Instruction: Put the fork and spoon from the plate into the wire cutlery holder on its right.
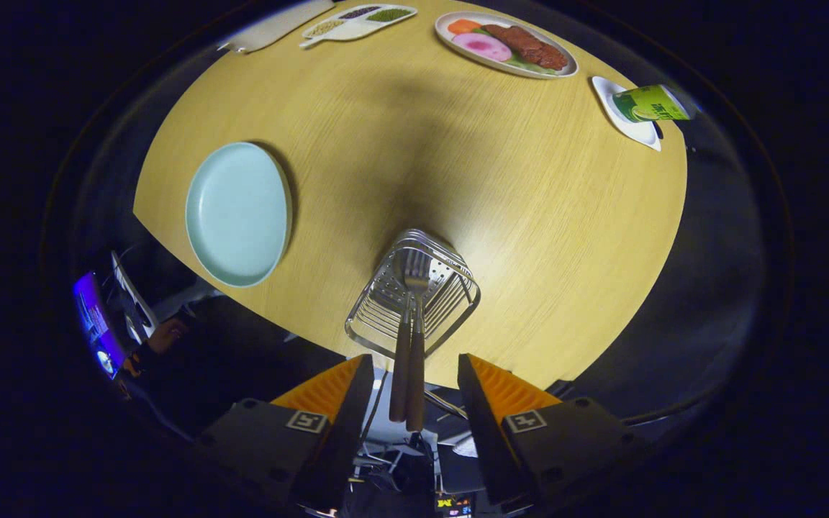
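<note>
The wire cutlery holder (414,302) stands on the wooden table (529,216), close to its near edge. A fork (418,277) and a second brown-handled utensil, which looks like the spoon (398,374), stand head down inside it. Their handles rise side by side toward me. My gripper (414,363) hangs above the holder, open, with the two handles in the gap between the fingers and no finger touching them. The pale blue plate (238,212) lies to the left of the holder with nothing on it.
At the far side lie an oval dish of food (504,44), a divided tray of grains (357,21) and a white board (278,25). A green cup (648,104) lies on a white saucer far right. A person's hand (166,334) shows below the plate.
</note>
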`<state>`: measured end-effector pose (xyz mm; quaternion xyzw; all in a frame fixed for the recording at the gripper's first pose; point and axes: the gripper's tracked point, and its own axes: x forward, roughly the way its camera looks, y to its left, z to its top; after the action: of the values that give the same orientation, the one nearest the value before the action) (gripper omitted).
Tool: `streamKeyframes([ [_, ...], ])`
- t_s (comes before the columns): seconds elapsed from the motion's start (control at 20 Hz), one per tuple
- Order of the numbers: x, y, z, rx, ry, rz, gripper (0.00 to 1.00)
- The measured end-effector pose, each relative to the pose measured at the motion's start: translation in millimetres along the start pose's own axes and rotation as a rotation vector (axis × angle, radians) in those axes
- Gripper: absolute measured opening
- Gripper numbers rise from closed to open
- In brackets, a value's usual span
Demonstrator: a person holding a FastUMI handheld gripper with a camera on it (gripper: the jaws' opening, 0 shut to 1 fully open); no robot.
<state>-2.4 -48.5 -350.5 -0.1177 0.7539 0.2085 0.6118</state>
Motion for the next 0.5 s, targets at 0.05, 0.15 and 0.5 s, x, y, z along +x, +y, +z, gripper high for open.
streamKeyframes([
  [0.05, -6, 1, 0, 0.021, -0.054, 0.003, 0.8],
  [0.15, -14, 6, 6, 0.078, -0.185, 0.022, 0.84],
  [0.5, -80, 17, 32, 0.266, -0.661, -0.019, 1.0],
])
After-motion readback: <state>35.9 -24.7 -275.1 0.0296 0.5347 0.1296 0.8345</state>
